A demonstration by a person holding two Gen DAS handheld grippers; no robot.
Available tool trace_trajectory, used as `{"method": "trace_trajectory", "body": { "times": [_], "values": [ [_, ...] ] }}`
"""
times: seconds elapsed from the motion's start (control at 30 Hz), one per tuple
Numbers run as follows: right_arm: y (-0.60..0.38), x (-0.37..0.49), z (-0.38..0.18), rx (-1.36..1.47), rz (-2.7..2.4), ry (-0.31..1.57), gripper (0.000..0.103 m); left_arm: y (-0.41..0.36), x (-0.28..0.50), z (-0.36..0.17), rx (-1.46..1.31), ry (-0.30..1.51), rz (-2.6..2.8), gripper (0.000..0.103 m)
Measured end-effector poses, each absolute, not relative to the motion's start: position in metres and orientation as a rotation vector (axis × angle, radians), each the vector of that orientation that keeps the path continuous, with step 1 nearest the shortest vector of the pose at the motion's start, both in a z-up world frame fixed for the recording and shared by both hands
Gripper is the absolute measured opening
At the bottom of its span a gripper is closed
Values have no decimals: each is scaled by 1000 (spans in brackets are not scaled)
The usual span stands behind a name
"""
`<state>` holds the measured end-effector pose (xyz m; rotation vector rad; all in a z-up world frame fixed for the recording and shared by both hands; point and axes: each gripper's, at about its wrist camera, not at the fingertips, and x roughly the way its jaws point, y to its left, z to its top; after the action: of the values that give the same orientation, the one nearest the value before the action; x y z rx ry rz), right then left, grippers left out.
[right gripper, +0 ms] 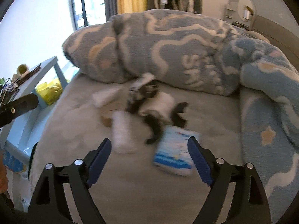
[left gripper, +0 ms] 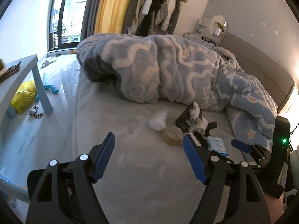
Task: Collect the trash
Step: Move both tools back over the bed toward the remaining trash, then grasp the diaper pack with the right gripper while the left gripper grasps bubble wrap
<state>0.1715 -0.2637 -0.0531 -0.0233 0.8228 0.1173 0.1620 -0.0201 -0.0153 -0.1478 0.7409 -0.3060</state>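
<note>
Both tools (left gripper: pixel 149 143) (right gripper: pixel 149 147) gape over bare bed sheet (left gripper: pixel 115 123) before litter.

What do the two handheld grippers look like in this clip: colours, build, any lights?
Both match: the left gripper and right gripper have black angular linkage arms with silver round pivot bolts, ending in flat fingers faced with ribbed blue pads. In the left wrist view, the right gripper's black body carries a small green light.

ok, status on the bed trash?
Both tongs open, empty: left, right. Tissue pack, tape roll, crumpled wrapper still on bed. Plush toy lies among them.
</note>
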Motion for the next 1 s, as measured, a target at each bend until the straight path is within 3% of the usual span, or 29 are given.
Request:
{"method": "trace_trajectory", "body": {
  "times": [0.8,0.87,0.93,1.0],
  "values": [
    [-305,208,-101,83,109,1003,86,-101,201,-56,-112,874,-346,81],
    [-303,207,-101,56,123,997,78,-106,203,-57,-121,883,-359,81],
    [-303,206,-98,47,127,993,62,-110,205,-59,-127,891,-369,81],
    [-307,205,-94,54,139,991,59,-116,205,-60,-121,892,-374,81]
  ]
}}
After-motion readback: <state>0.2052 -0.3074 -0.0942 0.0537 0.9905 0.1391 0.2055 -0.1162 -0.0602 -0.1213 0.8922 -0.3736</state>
